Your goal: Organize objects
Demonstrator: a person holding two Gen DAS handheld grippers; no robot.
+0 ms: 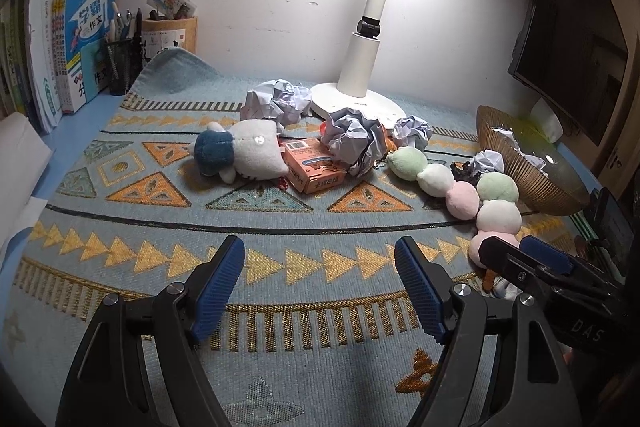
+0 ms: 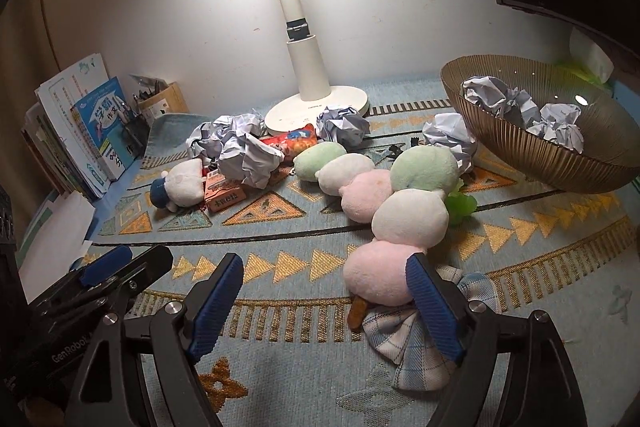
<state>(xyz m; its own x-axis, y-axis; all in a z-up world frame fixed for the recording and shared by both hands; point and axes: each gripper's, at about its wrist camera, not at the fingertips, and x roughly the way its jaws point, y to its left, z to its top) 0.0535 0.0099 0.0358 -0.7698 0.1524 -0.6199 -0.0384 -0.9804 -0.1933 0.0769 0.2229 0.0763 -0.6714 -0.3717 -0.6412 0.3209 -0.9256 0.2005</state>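
Behind the pink plush ball (image 2: pixel 378 277), checked cloth (image 2: pixel 416 343) hides.

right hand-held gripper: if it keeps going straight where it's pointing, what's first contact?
Probably the mat just ahead, since the right hand-held gripper tilts down with open jaws. The nearest object is the pink end ball of the dango plush, by its right finger and slightly off the centre line; depth is unclear.

Two dango plushes (image 2: pixel 384 195), roughly seven paper balls (image 2: pixel 248 157)
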